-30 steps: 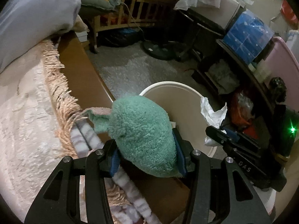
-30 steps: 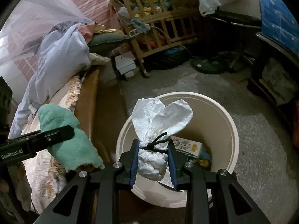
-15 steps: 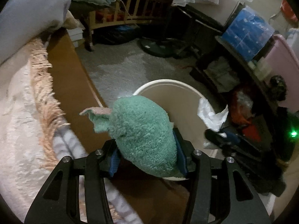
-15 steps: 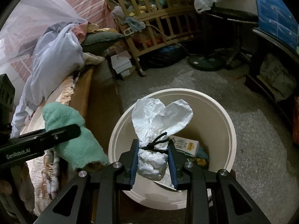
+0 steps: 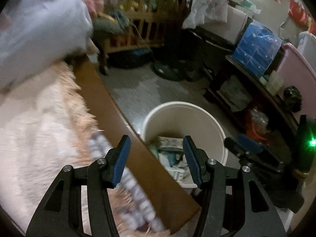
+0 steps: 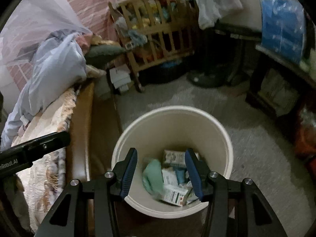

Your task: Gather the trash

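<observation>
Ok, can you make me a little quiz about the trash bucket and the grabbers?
1. True or false: the left gripper is holding something.
2. What colour is the fuzzy cloth in the bucket?
3. The bucket stands on: A) the bed, B) the floor, C) the crib.

Key: 1 false, its fingers are apart and hold nothing; 2 green; 3 B.

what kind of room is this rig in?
Most likely a cluttered home bedroom or nursery. A wooden crib piled with clothes stands at the back, a bed with a fringed blanket and a bundled quilt runs along the left, and a cream trash bucket sits on the floor beside it.
</observation>
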`<state>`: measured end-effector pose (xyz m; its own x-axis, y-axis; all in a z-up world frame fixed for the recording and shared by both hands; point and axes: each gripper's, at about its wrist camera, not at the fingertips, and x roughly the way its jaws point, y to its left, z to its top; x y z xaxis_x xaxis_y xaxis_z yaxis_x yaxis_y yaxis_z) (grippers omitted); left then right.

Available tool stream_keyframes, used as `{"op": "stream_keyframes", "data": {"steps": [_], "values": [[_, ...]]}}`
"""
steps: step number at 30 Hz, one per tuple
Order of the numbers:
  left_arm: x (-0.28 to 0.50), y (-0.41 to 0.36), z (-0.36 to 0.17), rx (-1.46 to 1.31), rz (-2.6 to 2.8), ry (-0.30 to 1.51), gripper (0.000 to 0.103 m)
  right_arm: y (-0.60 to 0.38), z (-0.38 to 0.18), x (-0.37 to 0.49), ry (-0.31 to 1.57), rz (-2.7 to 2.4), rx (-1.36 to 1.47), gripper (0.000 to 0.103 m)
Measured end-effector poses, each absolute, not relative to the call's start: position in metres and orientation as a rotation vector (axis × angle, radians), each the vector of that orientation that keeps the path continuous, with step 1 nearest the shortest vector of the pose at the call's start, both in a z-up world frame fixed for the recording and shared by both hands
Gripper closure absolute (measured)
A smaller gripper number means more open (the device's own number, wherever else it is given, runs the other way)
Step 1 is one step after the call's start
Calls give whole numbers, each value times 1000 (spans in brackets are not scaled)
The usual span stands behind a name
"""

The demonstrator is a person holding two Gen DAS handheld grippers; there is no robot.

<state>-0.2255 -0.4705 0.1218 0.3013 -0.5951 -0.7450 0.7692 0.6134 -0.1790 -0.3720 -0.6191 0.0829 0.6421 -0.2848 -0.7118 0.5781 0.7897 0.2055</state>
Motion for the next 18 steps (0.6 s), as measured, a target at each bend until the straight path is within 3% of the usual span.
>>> {"op": "stream_keyframes", "data": {"steps": [8, 10, 11, 18], "values": [[-253, -403, 168, 199, -846, 704, 49, -563, 142, -393, 580, -575, 324, 50], [-259, -388, 180, 186, -836, 671, 49, -551, 153, -395, 557, -579, 305, 32], [-260, -382, 184, 179, -831, 660, 49, -544, 160, -397, 542, -584, 293, 28], [-272, -346, 206, 130, -809, 604, 49, -506, 199, -407, 470, -579, 237, 28]]}}
